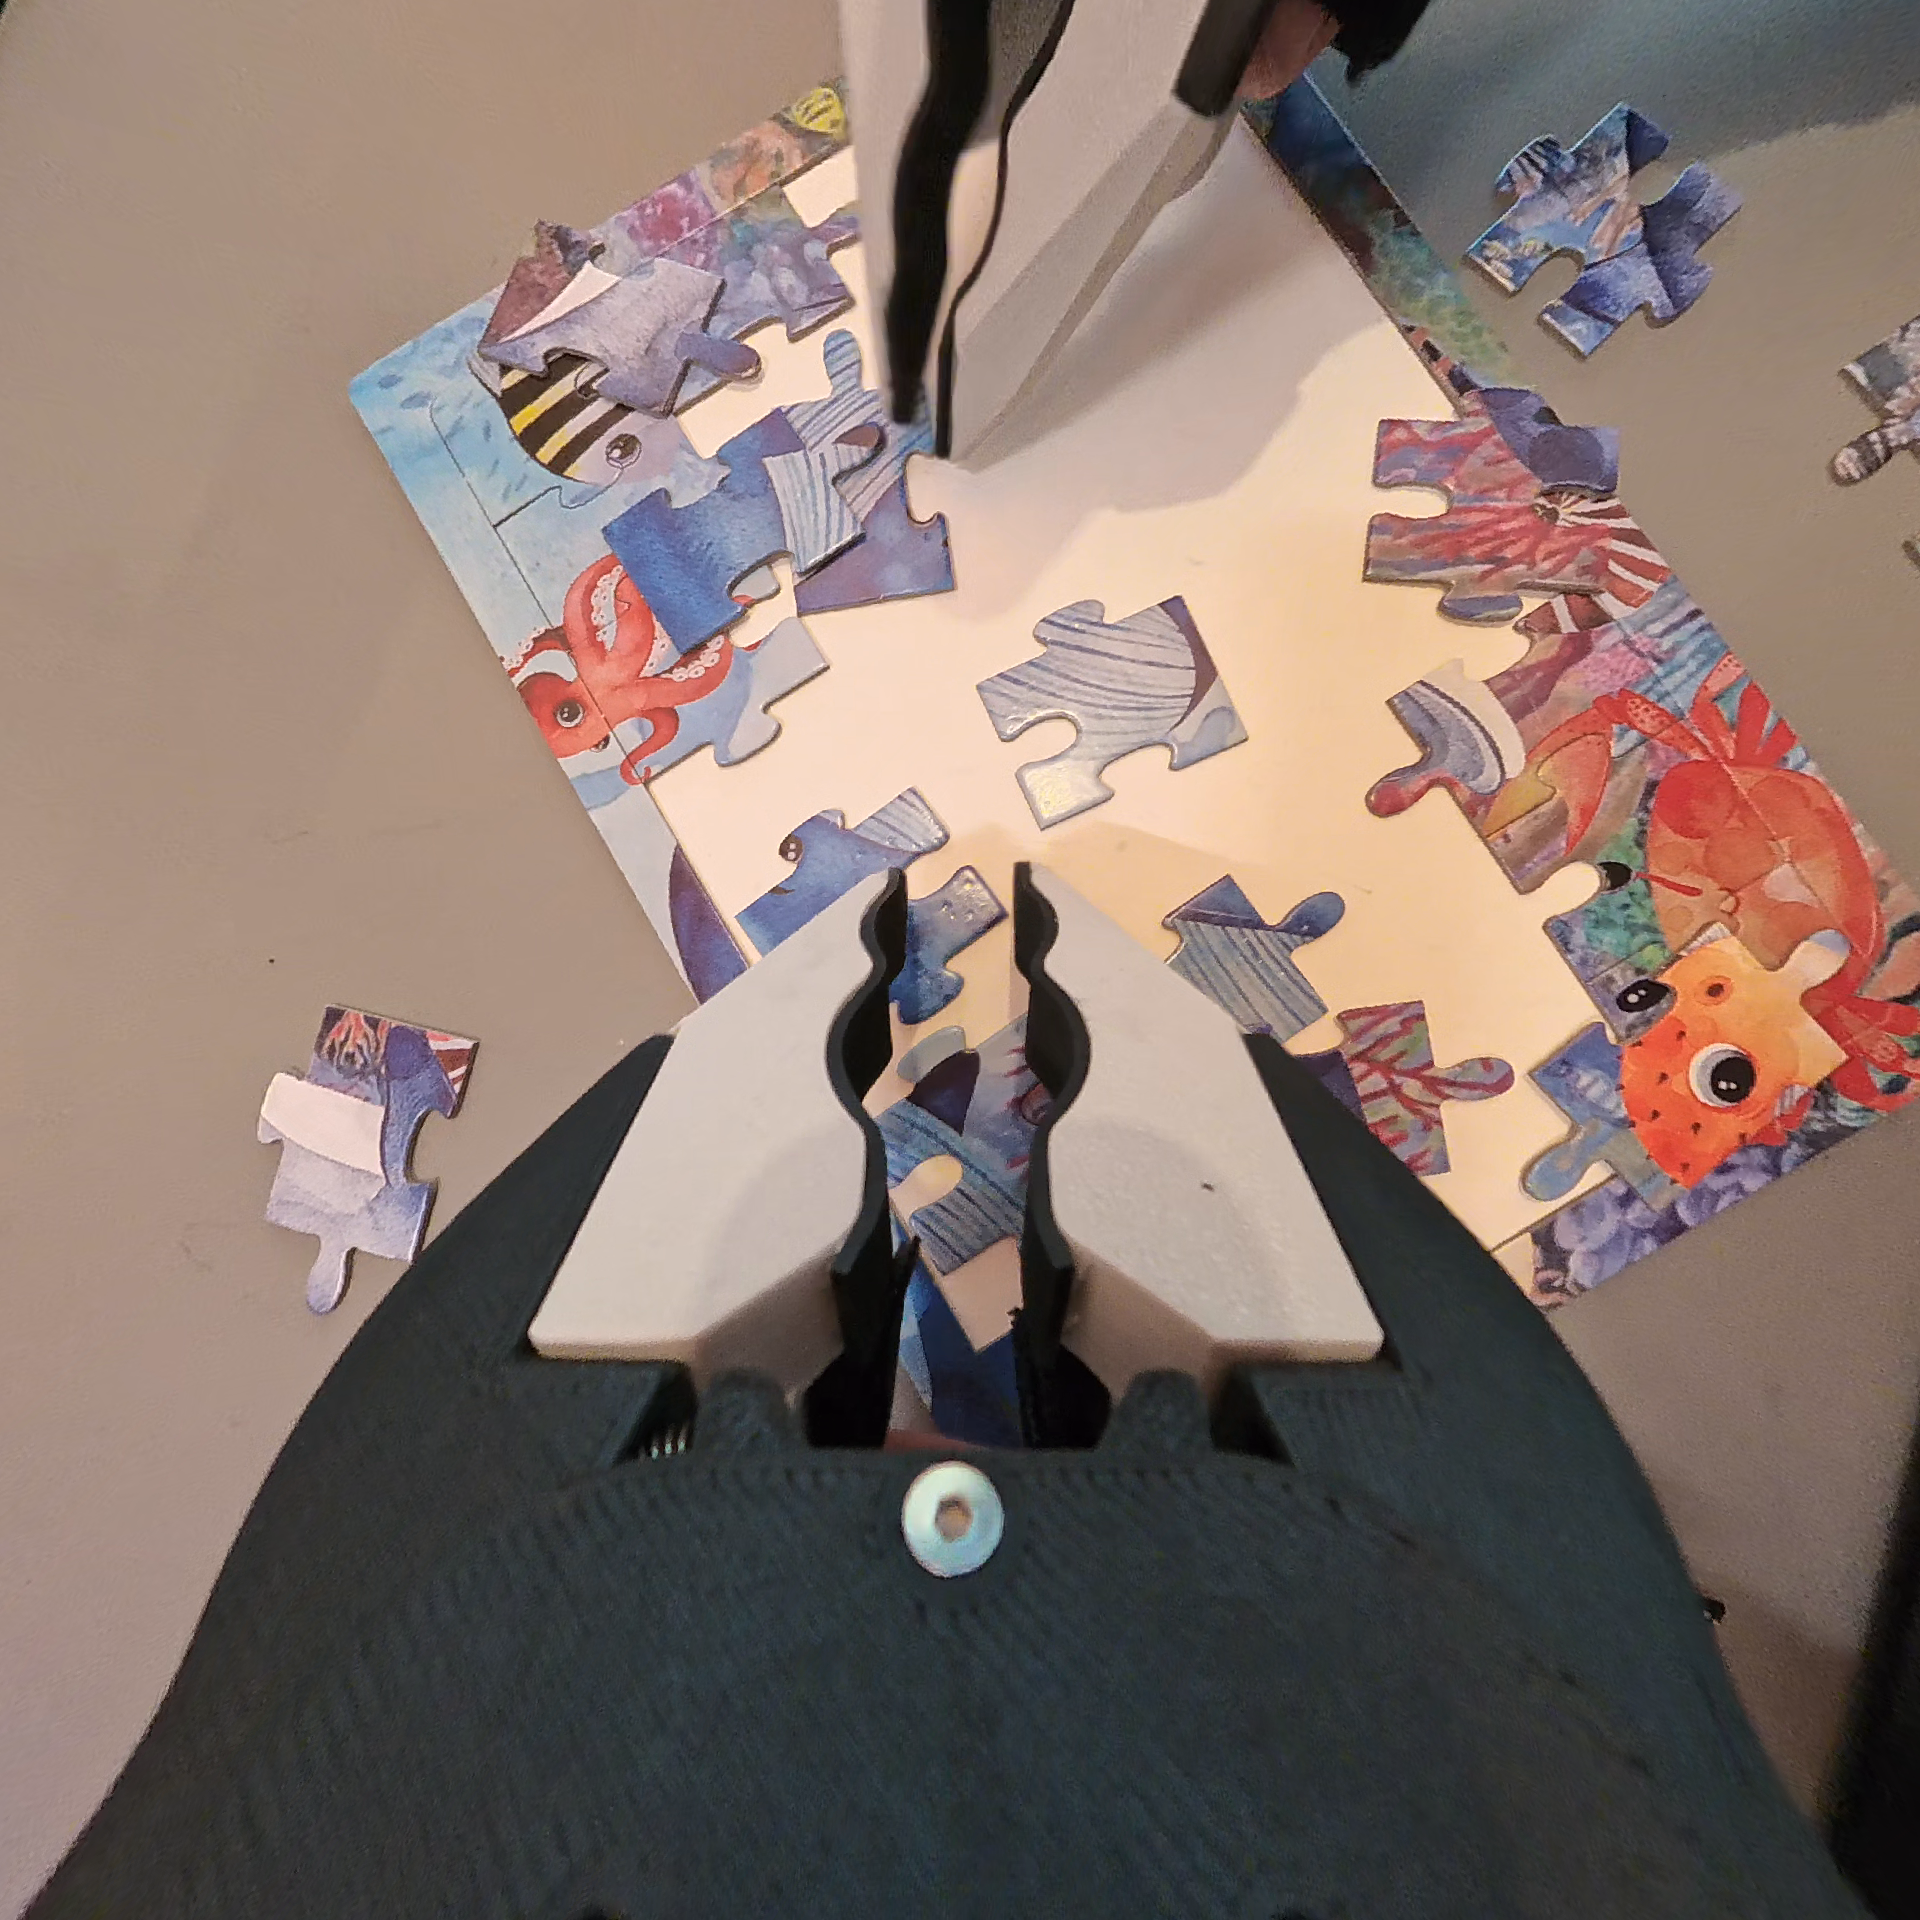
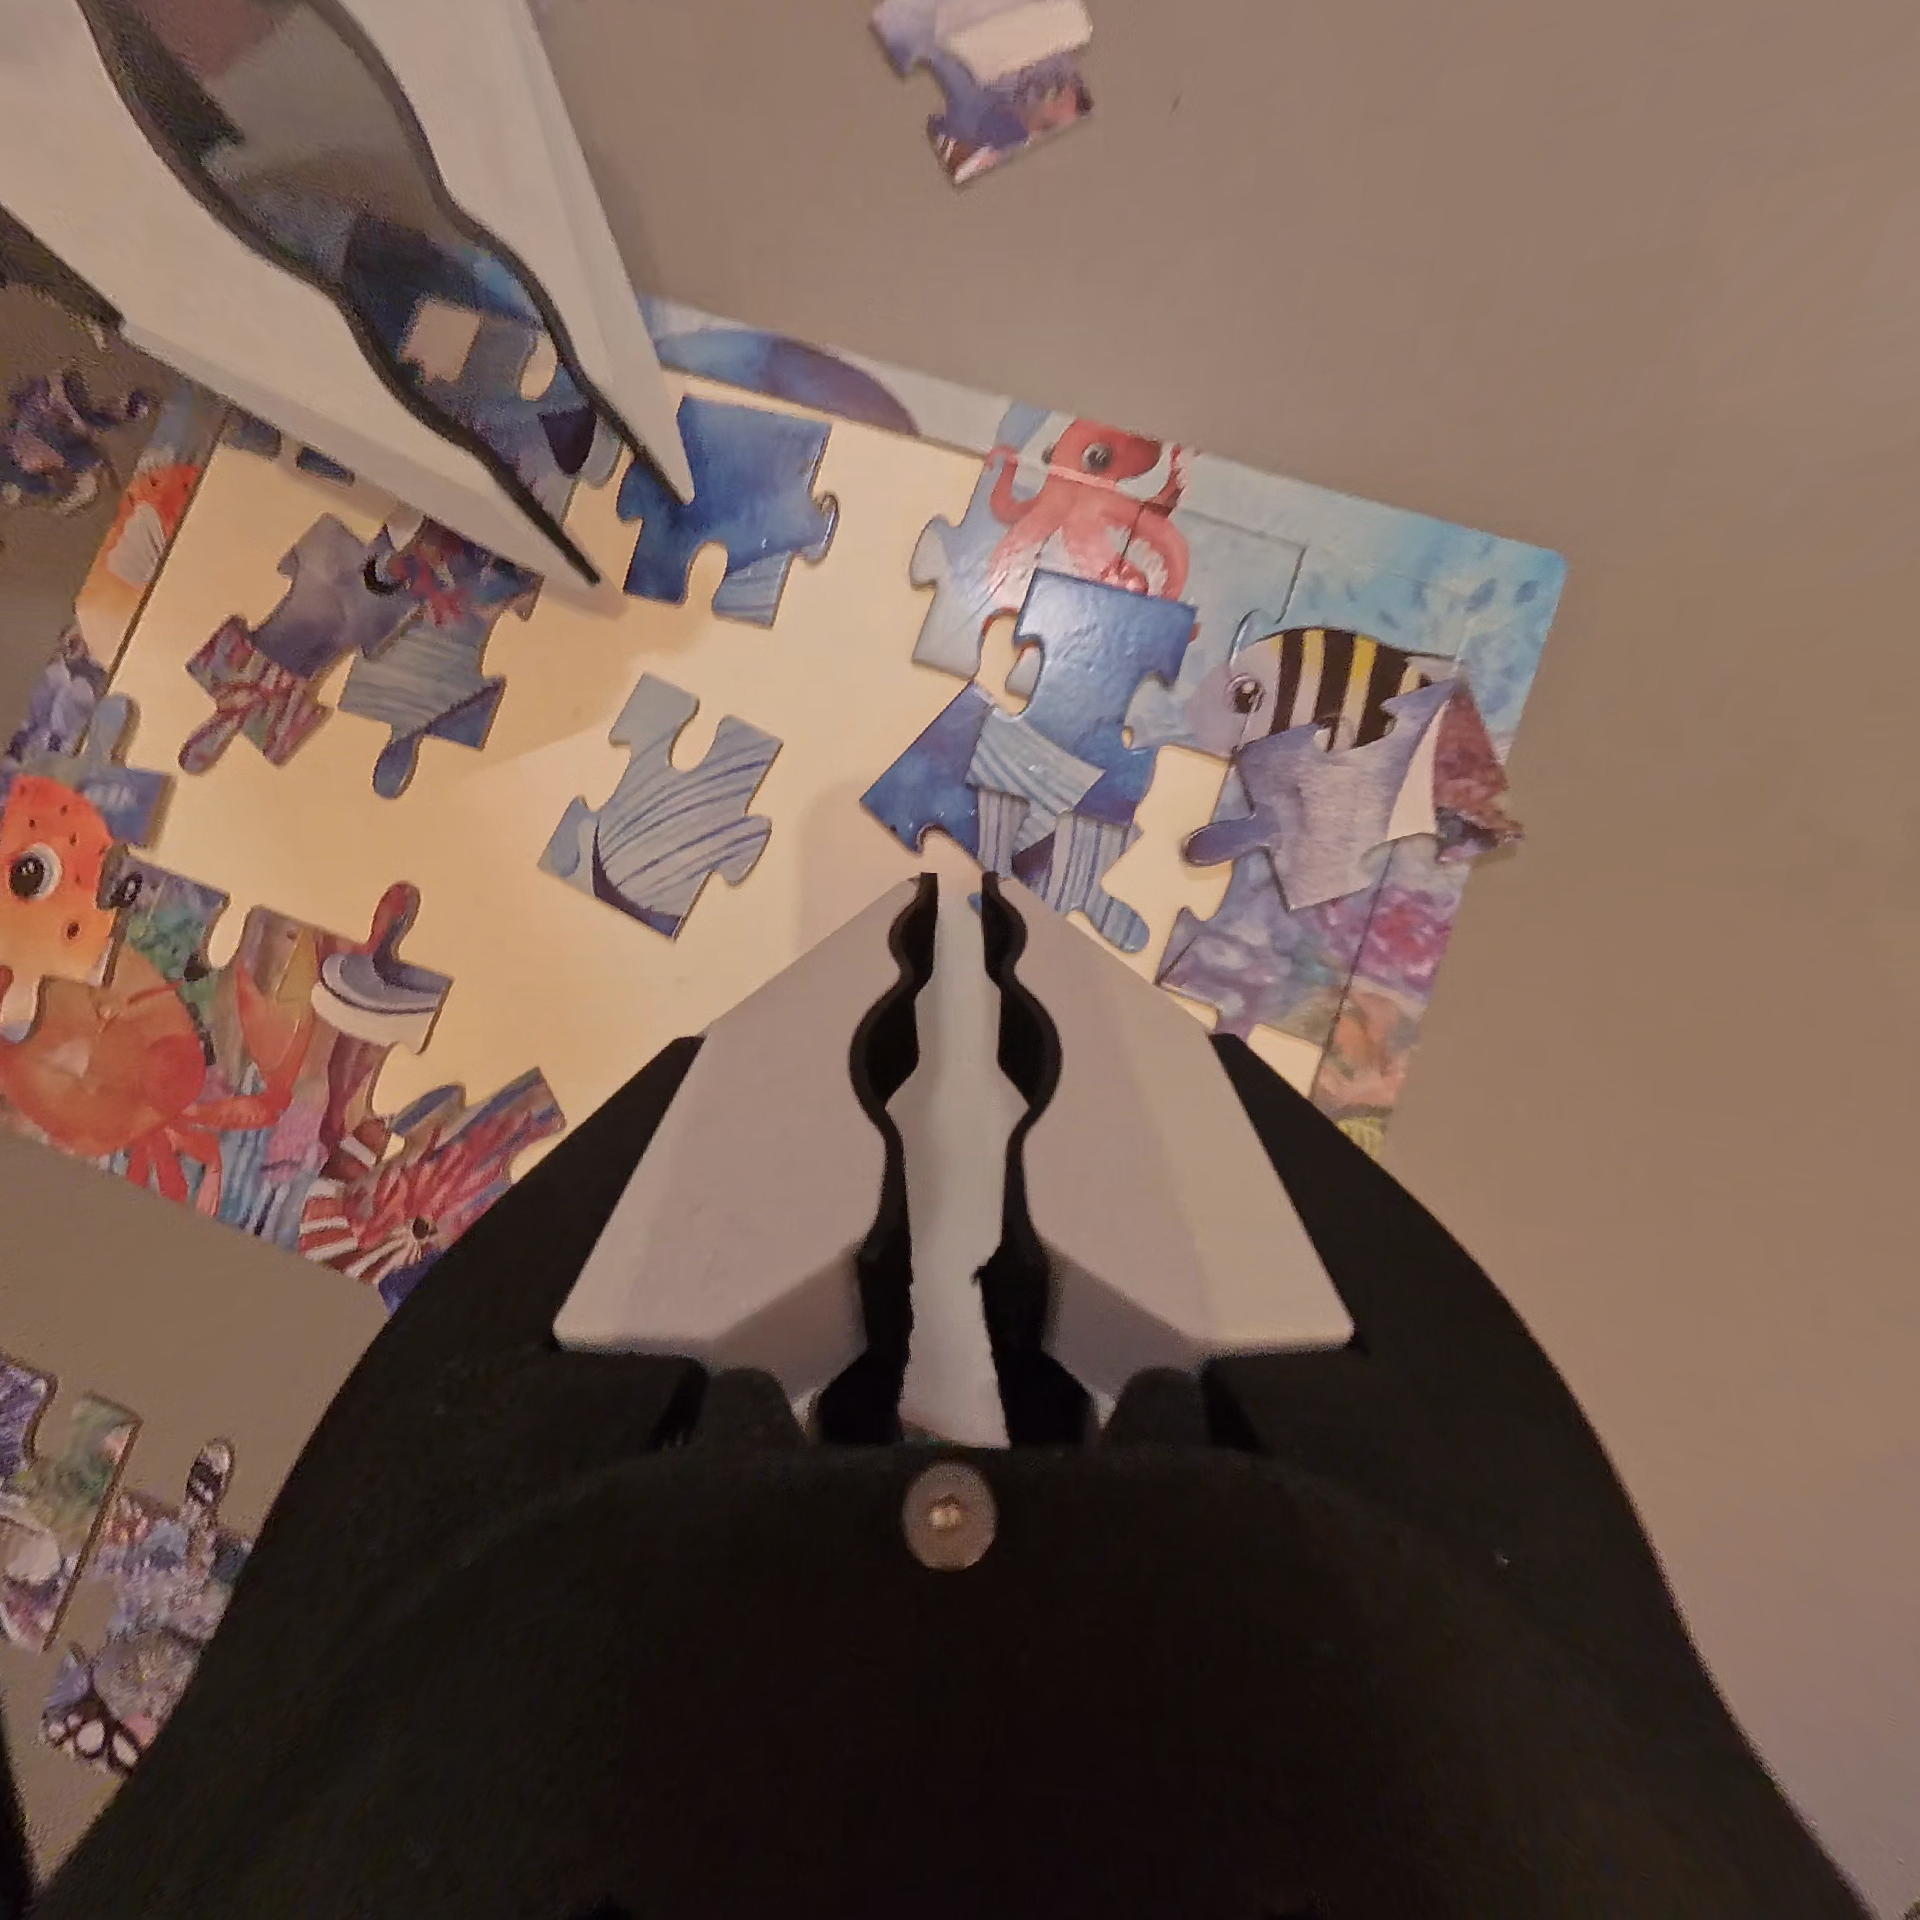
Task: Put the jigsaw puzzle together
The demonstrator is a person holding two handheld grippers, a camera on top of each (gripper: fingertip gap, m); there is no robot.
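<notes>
The puzzle board (image 1: pixel 1195 499) lies on the grey table with its cream middle bare (image 2: pixel 852 665). Octopus (image 1: pixel 613 675), striped fish (image 2: pixel 1320 665) and crab (image 1: pixel 1745 831) parts sit fitted along its edges. Loose pieces lie on the bare middle, among them a striped pale-blue piece (image 1: pixel 1112 707) (image 2: pixel 665 805) and a pile of blue pieces (image 1: pixel 748 530) (image 2: pixel 1049 727). My left gripper (image 1: pixel 956 873) (image 2: pixel 639 535) hovers with a narrow gap, empty, over a dark-blue piece (image 2: pixel 738 509). My right gripper (image 2: pixel 961 881) (image 1: pixel 928 431) is open a slit, empty, with its tips at the board beside the blue pile.
One loose piece (image 1: pixel 353 1143) (image 2: pixel 997 83) lies on the table off the board's octopus side. More loose pieces (image 1: pixel 1600 229) (image 2: pixel 83 1538) lie off the coral side. The grey table (image 2: pixel 1558 312) surrounds the board. The grippers' ends are close to 9 cm from one another.
</notes>
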